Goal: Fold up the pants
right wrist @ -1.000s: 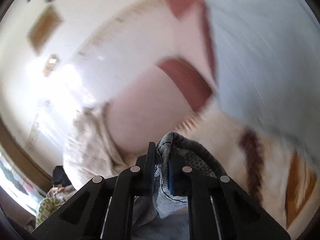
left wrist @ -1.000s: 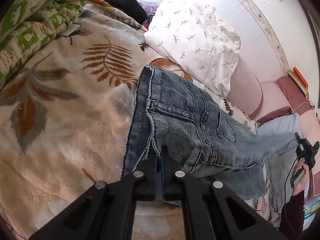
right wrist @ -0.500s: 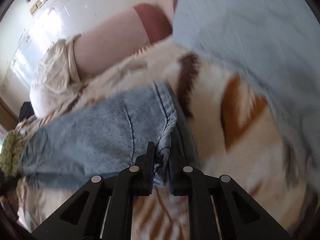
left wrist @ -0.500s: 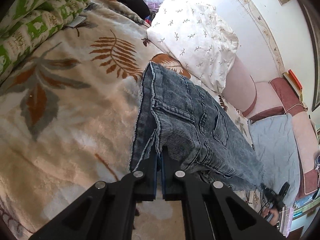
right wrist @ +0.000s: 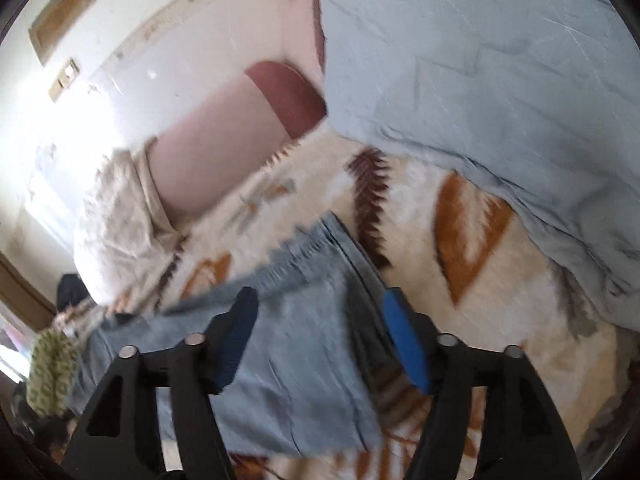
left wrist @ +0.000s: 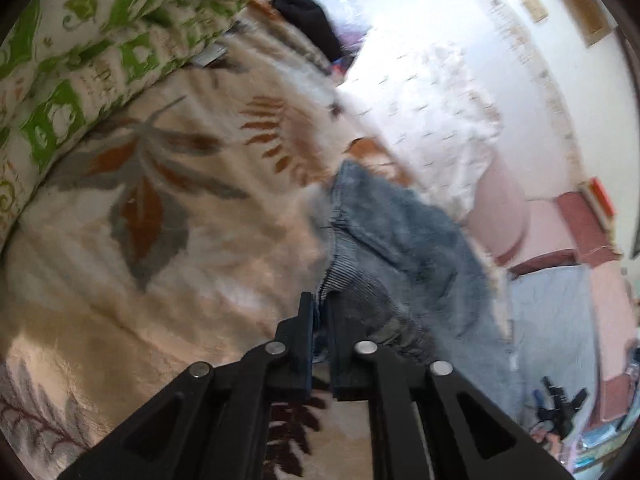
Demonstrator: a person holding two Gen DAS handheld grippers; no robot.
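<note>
Blurred denim pants lay on the fuzzy blanket; left gripper just easing open, fabric between; right gripper sprang wide, empty.

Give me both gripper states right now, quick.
Left gripper: fingers just easing apart, jeans edge between them, grip unclear.
Right gripper: just opened, holding nothing, above the jeans.

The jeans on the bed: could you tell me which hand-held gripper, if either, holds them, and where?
The left hand-held gripper pinches the jeans' edge; the right hand-held gripper has just opened, holding nothing.
</note>
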